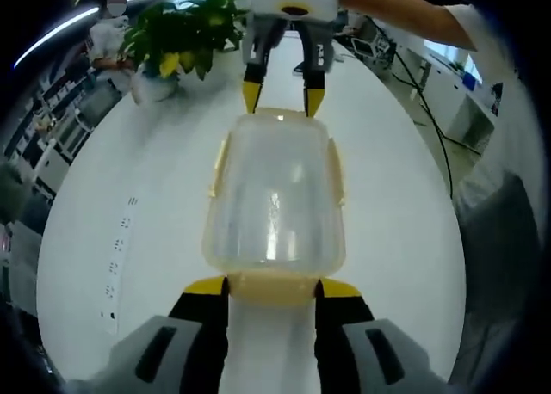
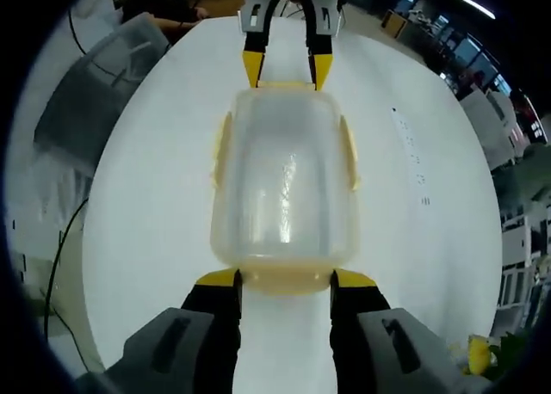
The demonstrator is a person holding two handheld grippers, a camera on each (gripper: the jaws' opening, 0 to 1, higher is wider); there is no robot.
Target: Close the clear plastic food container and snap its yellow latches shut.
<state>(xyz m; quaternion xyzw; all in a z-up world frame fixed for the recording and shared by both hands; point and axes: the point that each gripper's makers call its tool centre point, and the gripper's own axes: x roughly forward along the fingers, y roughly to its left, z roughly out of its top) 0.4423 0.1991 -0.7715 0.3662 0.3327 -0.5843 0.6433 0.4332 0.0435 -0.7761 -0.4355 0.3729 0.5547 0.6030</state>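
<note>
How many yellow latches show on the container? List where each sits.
4. On the container, one latch sits at each end by a gripper, and one on each long side.

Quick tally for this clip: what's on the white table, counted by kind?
Clear plastic container: 1
Yellow latches: 4, one on each side of the container
Grippers: 2, the left gripper and the right gripper, at opposite ends
Potted plant: 1
Total: 8

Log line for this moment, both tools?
container: lid on, white table | left tool: open at near end latch | right tool: open at opposite end latch
</note>
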